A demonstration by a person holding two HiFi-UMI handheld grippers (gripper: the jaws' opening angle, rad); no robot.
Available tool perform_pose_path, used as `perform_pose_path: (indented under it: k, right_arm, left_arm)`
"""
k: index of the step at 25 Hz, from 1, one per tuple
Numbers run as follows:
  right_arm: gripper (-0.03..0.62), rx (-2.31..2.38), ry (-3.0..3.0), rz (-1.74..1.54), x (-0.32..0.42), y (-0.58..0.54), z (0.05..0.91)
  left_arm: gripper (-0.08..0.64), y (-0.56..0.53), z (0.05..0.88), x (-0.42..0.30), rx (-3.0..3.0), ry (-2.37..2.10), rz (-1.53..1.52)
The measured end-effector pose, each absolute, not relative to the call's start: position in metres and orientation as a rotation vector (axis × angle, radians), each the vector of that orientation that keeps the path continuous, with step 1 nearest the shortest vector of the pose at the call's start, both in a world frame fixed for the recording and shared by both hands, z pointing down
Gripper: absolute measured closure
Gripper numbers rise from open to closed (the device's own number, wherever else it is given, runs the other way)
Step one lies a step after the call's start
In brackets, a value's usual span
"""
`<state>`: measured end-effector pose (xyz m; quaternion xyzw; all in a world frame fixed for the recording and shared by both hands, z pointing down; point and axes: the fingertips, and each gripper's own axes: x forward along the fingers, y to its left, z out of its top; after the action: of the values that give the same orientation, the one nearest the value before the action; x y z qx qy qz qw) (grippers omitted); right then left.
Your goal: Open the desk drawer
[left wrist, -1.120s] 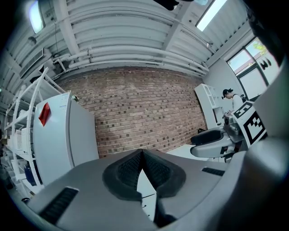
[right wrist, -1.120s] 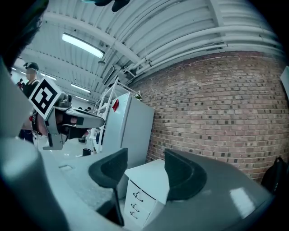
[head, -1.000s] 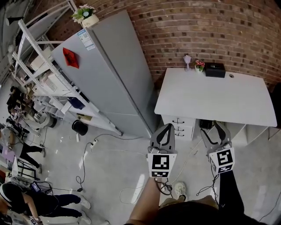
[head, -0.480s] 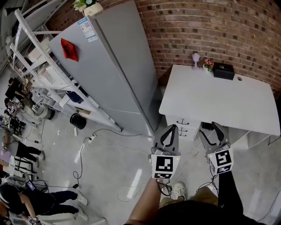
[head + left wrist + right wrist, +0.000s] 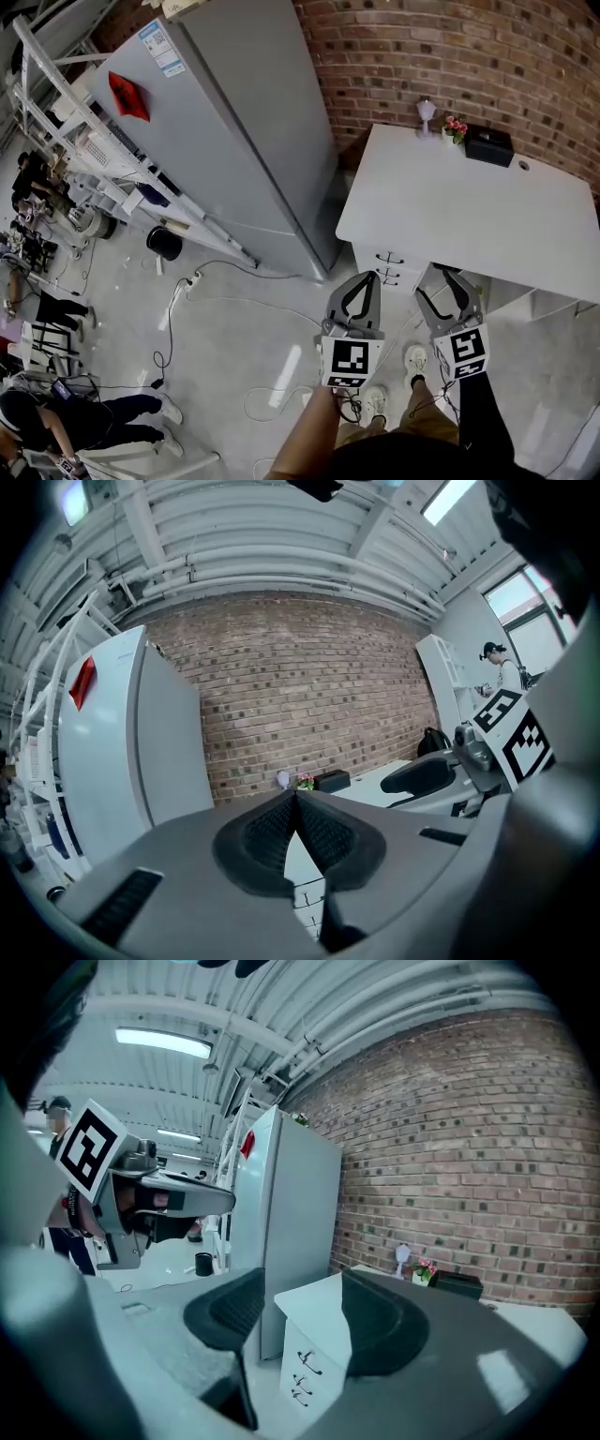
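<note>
Drawer is where, and your fingers?
— Shut, under the desk, well apart from me. My right gripper has its fingers spread and empty, ready for the handle, I think. My left gripper presses its fingers together on nothing.

The pale grey floor ahead of the left tongs and right tongs is open right up to the white drawer stack with black handles. The tall grey fridge stands just beside the white bench, leaving only a narrow gap on the drawers' left. Loose thin cables trail across the floor further left. A red brick wall closes off the back.
</note>
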<state>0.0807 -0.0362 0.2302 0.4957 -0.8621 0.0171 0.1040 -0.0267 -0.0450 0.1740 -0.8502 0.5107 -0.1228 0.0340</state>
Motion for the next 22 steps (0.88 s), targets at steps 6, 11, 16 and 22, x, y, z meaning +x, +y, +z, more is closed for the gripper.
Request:
perform_pose_path:
  k: [6,11,16,22]
  right_arm:
    - [0.345,1.336,-2.592,0.114,0.088,-0.077,0.258]
    - [0.345,1.178,-2.625,0.16,0.08,-0.109,0.283]
    - [0.347,1.023,-2.635,0.194,0.072,-0.131,0.317]
    - [0.347,0.89,-2.647,0.344,0.066,-0.142,0.365]
  left_arm:
    - [0.552,-0.082,0.193,0.0,-2.569,1.603,-0.423]
    - [0.552,-0.112,0.214,0.013,-2.554,1.657,-0.475]
    - [0.552,-0.137,0.239,0.018,-2.548,1.733,-0.534]
    - [0.552,-0.161,0.268,0.023,-2.546,1.803,-0.578]
